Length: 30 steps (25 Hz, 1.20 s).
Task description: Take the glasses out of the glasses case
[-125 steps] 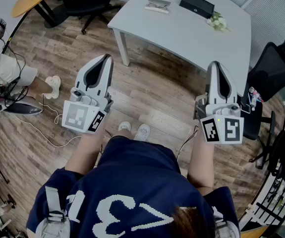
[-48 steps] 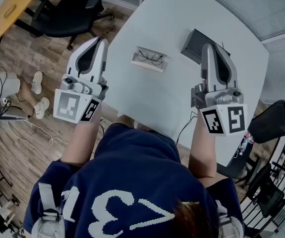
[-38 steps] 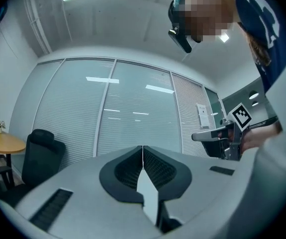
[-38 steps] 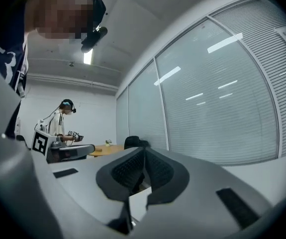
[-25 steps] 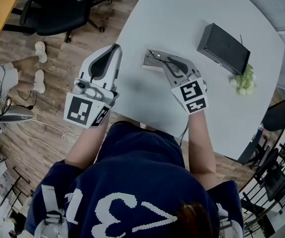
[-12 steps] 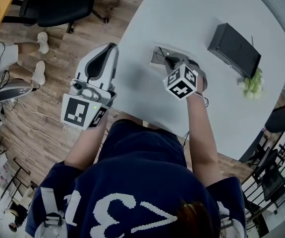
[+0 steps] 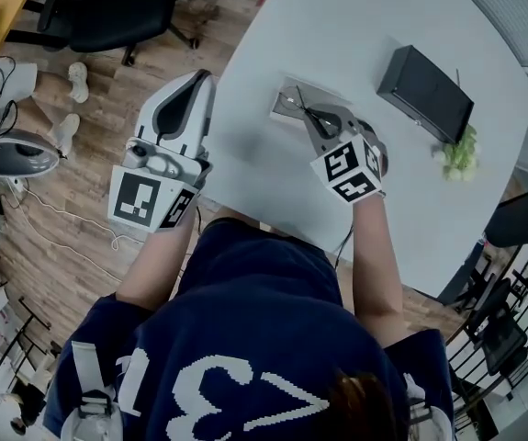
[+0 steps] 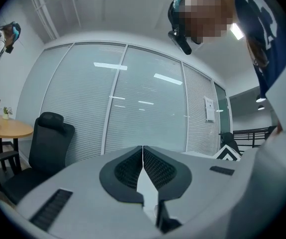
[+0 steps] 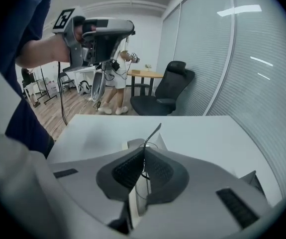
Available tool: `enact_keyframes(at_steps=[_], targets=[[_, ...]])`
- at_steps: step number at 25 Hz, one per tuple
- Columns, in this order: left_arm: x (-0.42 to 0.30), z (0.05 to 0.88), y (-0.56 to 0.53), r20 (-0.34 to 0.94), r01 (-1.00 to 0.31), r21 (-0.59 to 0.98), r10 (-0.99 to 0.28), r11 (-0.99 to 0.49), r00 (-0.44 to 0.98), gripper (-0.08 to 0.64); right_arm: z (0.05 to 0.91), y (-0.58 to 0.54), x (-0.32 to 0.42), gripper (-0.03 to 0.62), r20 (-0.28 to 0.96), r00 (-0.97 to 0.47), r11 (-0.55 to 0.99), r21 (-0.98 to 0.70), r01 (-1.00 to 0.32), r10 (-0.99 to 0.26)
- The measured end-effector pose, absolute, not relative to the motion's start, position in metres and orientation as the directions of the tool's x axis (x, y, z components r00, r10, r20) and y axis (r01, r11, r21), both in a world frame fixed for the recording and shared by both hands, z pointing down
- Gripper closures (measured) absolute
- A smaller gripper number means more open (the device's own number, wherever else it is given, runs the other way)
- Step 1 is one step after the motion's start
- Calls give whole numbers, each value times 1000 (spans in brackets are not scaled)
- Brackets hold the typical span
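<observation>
Glasses (image 9: 153, 132), apparently in right gripper (image 9: 143, 151)

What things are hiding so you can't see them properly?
The glasses: only a thin arm shows; the right gripper's fingers cover the lenses in its view, its body in the head view.
The glasses case: one end shows in the head view; whether the glasses are out, I cannot tell.
The left gripper faces a glass wall; its view shows neither.
</observation>
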State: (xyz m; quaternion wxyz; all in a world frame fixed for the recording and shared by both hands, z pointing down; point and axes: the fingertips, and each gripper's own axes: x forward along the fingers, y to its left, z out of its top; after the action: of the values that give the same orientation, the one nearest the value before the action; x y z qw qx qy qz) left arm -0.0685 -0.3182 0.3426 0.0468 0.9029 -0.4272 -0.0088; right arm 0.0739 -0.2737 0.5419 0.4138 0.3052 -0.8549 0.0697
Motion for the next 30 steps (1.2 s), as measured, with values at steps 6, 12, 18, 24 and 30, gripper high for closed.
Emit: enact_keyframes(at_steps=[6, 12, 18, 24, 30], targets=[[-71, 321, -316, -14, -777, 64, -779, -626, 626, 541, 499, -277, 74, 563, 658, -524, 763, 123, -635, -542], [-82, 302, -313, -46, -801, 34, -801, -598, 597, 541, 440, -282, 58, 563, 548, -602, 764, 113, -635, -581], [-92, 289, -311, -65, -816, 12, -815, -578, 576, 541, 411, -276, 42, 563, 497, -641, 776, 112, -621, -585], [-99, 291, -302, -59, -826, 12, -825, -564, 562, 541, 436, -255, 18, 563, 544, -657, 809, 70, -584, -522], [-111, 311, -290, -28, -839, 39, -840, -542, 541, 541, 504, -230, 1, 563, 643, -641, 837, -1, -548, -418]])
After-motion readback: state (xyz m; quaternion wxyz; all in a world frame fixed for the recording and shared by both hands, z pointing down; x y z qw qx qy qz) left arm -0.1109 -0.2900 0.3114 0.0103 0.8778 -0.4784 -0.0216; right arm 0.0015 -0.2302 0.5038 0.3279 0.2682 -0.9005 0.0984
